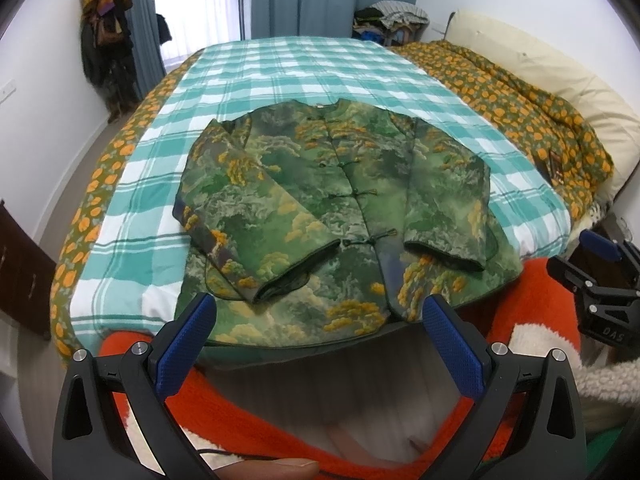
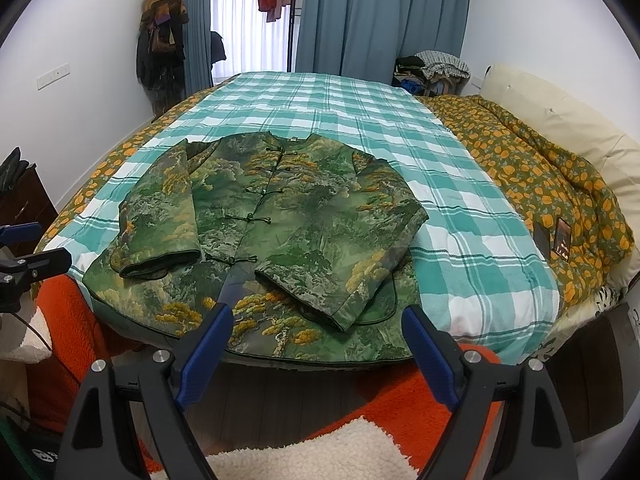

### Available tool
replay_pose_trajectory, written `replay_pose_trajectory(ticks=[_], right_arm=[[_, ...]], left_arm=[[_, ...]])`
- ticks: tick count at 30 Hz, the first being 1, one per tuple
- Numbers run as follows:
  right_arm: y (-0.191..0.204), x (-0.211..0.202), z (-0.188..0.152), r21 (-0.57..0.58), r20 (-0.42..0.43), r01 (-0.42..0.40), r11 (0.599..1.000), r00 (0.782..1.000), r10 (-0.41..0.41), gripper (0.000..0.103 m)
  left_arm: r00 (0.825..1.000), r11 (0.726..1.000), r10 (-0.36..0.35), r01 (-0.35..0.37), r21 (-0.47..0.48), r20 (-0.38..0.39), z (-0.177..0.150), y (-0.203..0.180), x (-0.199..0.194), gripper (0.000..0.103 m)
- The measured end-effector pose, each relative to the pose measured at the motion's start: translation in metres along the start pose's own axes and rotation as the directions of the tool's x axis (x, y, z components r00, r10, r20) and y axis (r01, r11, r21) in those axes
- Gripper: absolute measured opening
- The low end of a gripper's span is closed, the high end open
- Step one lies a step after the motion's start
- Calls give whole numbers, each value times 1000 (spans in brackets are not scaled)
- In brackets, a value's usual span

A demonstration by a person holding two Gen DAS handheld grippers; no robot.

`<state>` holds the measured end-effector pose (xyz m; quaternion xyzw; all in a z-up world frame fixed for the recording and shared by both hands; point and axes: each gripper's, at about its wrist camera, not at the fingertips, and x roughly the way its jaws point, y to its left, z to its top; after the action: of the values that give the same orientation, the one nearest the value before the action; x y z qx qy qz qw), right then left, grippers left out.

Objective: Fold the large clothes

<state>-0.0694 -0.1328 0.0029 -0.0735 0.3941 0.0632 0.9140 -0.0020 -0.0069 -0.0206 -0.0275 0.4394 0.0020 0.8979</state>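
so the green jacket [image 1: 340,216] was lying flat on the checked bed [image 1: 304,68] with both sleeves already crossed in, both grippers' jaws hung wide apart and empty near the hem, body fold looked still left to do

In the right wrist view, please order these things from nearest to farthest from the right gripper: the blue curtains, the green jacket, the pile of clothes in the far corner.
From the right gripper:
1. Green jacket, just ahead on the near part of the bed.
2. Pile of clothes, far right corner, beyond the bed.
3. Blue curtains, on the back wall; only slightly farther than the pile.
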Motion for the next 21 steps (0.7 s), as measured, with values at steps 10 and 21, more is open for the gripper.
replay_pose_trajectory(ticks=[10,21], right_arm=[[3,1,3,-12,-8,-4,1000,1000,4,88],[-1,7,12,-79,70,-71,994,995,76,88]], left_arm=[[1000,1000,2,-2,-8,-6,2,5,0,103],[999,999,36,-36,-37,-11,5,21,2,103]])
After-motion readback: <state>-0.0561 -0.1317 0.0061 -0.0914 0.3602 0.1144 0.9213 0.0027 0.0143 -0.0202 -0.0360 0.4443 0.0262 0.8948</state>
